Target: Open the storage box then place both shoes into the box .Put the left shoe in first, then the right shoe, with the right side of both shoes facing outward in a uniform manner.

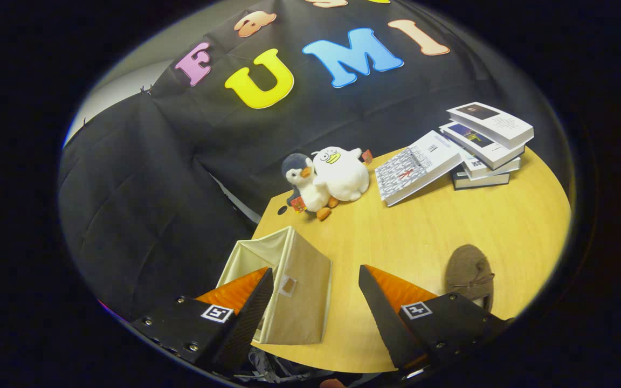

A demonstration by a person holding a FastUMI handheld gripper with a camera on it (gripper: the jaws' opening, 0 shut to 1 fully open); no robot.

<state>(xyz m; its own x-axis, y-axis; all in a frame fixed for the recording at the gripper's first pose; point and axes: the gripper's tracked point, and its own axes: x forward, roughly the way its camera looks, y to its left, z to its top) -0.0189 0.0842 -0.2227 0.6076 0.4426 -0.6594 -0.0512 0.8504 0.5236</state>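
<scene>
My gripper [316, 302] spread, ribbed pads | storage box [294, 291] matt cloth | table [429, 231] smooth wood | shoe [469, 272] fuzzy suede-like | plush toys [332, 178] fluffy | books [450, 156] paper

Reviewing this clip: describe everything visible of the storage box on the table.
The storage box is a cream, fabric-looking cube with soft, slightly creased walls and a small tab or label holder on the side facing the camera. Its open top shows a pale lining, and no lid is seen on it. It stands near the table edge, partly behind one finger of the open gripper; contact with that finger cannot be judged.
</scene>
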